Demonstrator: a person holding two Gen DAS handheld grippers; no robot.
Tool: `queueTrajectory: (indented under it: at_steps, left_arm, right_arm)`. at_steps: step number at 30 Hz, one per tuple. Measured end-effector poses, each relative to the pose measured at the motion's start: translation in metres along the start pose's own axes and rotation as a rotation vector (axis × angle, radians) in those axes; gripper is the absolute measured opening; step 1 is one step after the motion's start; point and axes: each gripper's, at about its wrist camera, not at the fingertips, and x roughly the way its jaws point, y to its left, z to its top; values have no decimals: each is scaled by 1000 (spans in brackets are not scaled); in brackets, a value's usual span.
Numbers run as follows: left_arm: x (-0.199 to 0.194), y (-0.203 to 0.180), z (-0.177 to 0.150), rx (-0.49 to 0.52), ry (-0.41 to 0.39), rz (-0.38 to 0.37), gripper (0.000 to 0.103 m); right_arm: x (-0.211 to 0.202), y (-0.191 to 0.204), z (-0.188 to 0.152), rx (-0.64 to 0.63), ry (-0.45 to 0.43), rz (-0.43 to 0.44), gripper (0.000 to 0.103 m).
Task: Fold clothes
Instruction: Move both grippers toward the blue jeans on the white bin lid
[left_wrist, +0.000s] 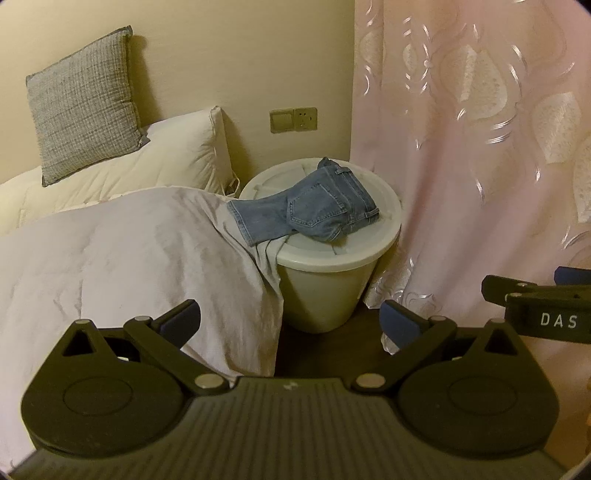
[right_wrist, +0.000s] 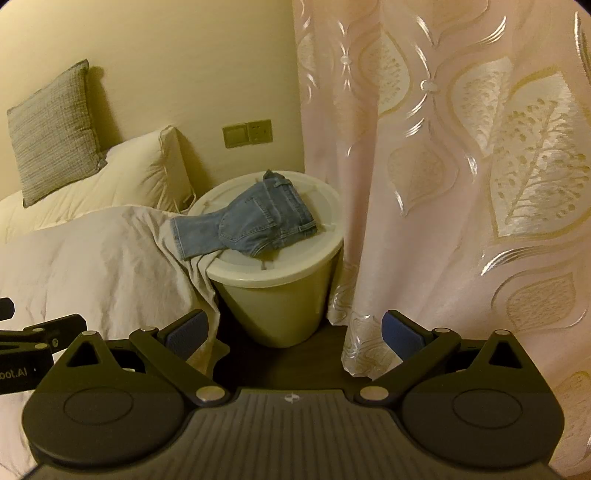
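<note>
A pair of blue jeans lies roughly folded on the lid of a round white bin beside the bed, one leg end hanging toward the bedding. The jeans and the bin show in the right wrist view too. My left gripper is open and empty, well short of the bin. My right gripper is open and empty, also short of the bin. The right gripper shows at the right edge of the left wrist view.
A bed with a light duvet fills the left. A white pillow and a grey cushion lean on the wall. A pink patterned curtain hangs on the right. A wall socket sits above the bin.
</note>
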Motion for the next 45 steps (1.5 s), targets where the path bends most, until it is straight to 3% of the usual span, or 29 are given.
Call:
queueTrajectory:
  at_steps: [20,37,42,45]
  left_arm:
    - [23,8,6,-12,9,-27,102]
    - [55,29,11,-1,92,-105,102]
    - [58,33,14,-10,78,-45,102]
    - [67,39,17,-27,111,-41,102]
  right_arm:
    - [14,12,9,-18,2,-29,103]
    - [30,34,20,-51,10,-80,103]
    - [43,35,25,-49,21,-66,103]
    - [56,33,26,-49,39,-53,103]
